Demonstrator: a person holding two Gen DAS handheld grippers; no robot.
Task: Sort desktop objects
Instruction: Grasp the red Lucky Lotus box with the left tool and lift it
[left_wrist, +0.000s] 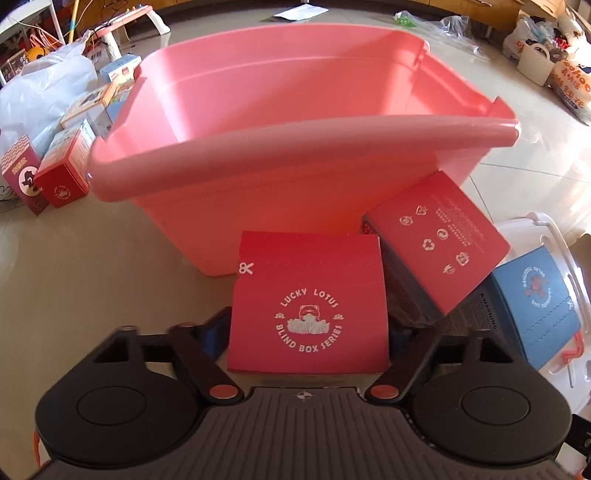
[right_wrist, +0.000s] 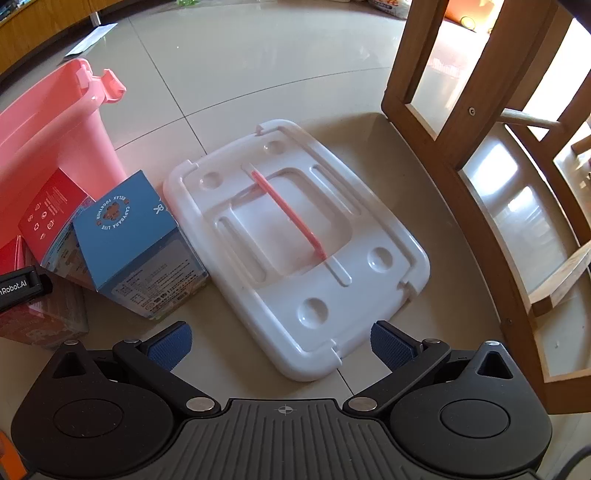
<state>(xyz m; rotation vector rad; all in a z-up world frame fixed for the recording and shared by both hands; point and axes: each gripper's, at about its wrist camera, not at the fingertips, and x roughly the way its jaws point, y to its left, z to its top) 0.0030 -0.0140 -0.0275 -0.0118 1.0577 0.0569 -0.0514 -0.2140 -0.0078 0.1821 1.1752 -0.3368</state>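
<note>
Gripping a red blind box (left_wrist: 308, 306) before the pink bin (left_wrist: 295, 122) on the floor, the left tool (left_wrist: 308, 332) is clamped; the right tool (right_wrist: 280, 345) hangs wide open, empty, above one white lid (right_wrist: 332, 295).

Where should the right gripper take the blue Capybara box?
Across the two side faces just below the blue box's top, probably from above. It stands roughly upright, tilted, with its top face clear. The red box leans at its left and the white lid lies on its right. The right gripper is open.
</note>
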